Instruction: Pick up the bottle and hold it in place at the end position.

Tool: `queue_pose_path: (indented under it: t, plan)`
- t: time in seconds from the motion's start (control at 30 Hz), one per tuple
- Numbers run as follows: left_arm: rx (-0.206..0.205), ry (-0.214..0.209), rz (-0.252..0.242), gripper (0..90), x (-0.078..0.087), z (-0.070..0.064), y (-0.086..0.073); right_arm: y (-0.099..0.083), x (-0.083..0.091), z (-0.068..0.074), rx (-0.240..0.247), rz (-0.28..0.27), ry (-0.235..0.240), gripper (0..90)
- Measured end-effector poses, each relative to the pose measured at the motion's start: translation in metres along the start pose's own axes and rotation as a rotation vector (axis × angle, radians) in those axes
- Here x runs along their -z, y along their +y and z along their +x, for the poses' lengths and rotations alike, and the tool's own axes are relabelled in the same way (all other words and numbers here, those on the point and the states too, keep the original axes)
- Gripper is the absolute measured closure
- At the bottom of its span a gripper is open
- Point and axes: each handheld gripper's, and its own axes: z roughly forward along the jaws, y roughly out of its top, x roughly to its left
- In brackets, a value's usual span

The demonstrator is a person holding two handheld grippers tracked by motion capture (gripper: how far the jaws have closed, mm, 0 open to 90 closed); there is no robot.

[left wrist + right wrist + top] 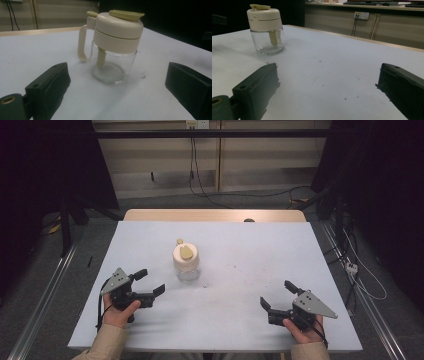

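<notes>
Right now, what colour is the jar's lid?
Cream, with a pale yellow-green flap on top; the lid shows best in the left gripper view.

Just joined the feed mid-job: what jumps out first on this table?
A small glass jar with a cream lid and side handle stands upright near the middle of the white table; it looks empty apart from a pale dipper hanging from the lid. The left gripper sits close to the jar's left, jaws open and aimed at it. The right gripper rests farther off near the front right, jaws also open.

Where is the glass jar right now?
In the high view the glass jar stands upright mid-table on the white cover, nearer the left tool.
</notes>
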Motion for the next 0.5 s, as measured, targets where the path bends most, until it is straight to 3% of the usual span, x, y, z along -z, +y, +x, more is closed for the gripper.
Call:
queue_pose_path:
  t: [0.5]
  plan:
    - [-0.009,0.010,0.010,5.1,-0.019,0.003,0.008,0.000,0.001,0.000,-0.002,0.004,-0.001,2.3]
